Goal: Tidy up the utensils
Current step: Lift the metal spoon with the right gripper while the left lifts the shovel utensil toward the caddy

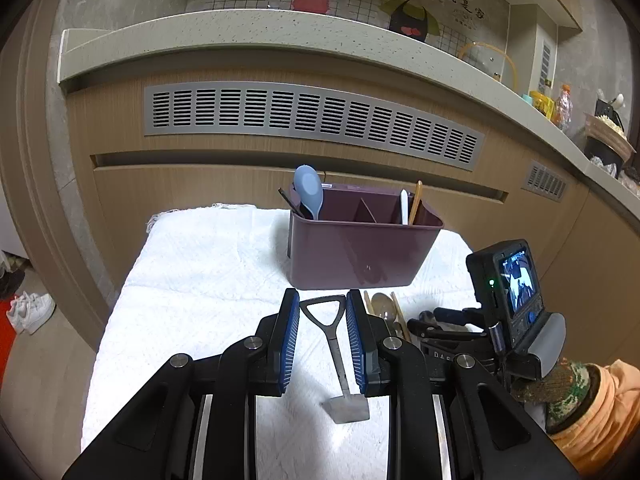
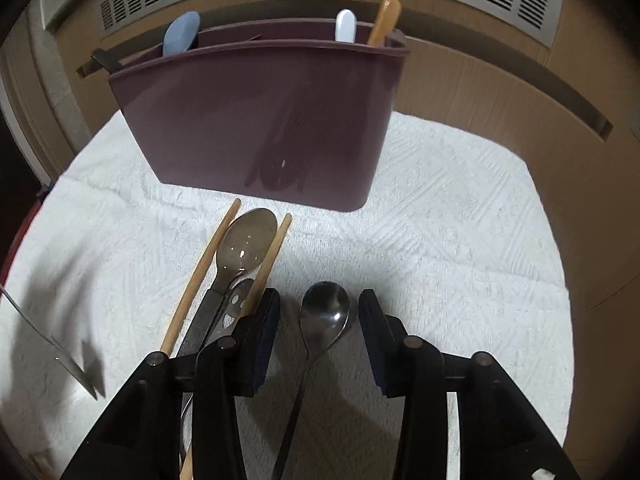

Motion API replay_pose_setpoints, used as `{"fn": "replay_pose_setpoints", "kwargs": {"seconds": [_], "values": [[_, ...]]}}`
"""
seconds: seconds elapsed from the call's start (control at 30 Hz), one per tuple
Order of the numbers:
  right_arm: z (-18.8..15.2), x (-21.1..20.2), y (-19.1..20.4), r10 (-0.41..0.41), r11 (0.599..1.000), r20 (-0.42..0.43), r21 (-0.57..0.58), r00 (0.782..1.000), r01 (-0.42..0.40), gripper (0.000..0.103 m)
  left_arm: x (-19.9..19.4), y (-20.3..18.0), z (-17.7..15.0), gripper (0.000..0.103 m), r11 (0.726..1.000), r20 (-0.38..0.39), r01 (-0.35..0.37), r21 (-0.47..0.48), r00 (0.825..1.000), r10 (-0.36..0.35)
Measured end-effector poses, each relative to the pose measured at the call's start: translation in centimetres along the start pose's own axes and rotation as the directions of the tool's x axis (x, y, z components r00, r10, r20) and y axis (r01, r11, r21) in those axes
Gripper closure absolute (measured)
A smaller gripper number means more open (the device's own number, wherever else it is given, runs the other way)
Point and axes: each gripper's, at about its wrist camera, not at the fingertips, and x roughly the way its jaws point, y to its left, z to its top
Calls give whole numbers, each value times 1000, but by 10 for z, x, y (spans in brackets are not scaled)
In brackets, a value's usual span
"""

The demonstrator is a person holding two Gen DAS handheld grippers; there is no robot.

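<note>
Two handheld grippers hover over a white textured cloth (image 1: 208, 280) covering the counter. The left gripper (image 1: 322, 344) has its jaws narrowly parted astride a small metal shovel-shaped spatula (image 1: 336, 356), pads not touching it. The right gripper (image 2: 319, 340) has its jaws moderately apart around a steel spoon (image 2: 325, 312), untouched. At twelve o'clock stands a maroon plastic divided utensil caddy (image 2: 256, 120); at ten o'clock lie wooden chopsticks (image 2: 200, 272).

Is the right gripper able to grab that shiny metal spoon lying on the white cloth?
Probably yes. The metal spoon lies on the white cloth right between the open fingers of the right gripper, with nothing over it. The chopsticks and other spoon lie off to the side.
</note>
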Motion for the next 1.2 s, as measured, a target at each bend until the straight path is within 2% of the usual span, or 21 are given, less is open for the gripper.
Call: {"fn": "replay_pose_setpoints", "kwargs": {"seconds": [0.03,0.1,0.13,0.3,0.53,0.7,0.83,0.93,1.0,1.1,1.17,1.2], "values": [[1,0,1,-1,1000,-6,-12,1000,1,66,1,0,0,78,1000,1,1,-1,1000,-1],[3,0,0,27,999,-19,-18,999,-27,78,1,-1,0,78,1000,2,0,0,1000,0],[3,-1,0,39,999,-24,-23,999,-39,81,1,-1,0,78,1000,2,-2,2,1000,2],[-4,-18,-5,50,998,14,-39,999,-50,81,-2,-4,-1,78,1000,0,-14,8,1000,14],[-10,-79,-17,74,996,156,-50,985,-67,81,-9,-14,-4,79,1000,3,-20,21,1000,20],[-6,-123,-15,97,994,282,-81,955,-77,81,-15,-25,9,79,998,26,-43,48,999,42],[12,-150,-16,121,991,354,-93,927,-94,82,-30,-37,45,79,993,100,-61,98,994,51],[41,-181,-19,121,991,433,-111,893,-80,82,-46,-47,86,79,985,201,-90,146,978,59],[68,-204,-21,117,991,494,-120,862,-66,82,-54,-53,114,79,978,267,-123,169,961,75],[106,-232,-26,107,991,558,-123,823,-45,82,-55,-58,151,79,973,328,-141,185,942,74],[127,-242,-29,108,991,572,-124,813,-44,98,-51,-62,171,79,970,348,-139,200,935,62],[138,-246,-30,107,992,577,-122,810,-44,98,-47,-63,177,79,969,351,-137,208,935,57]]}}
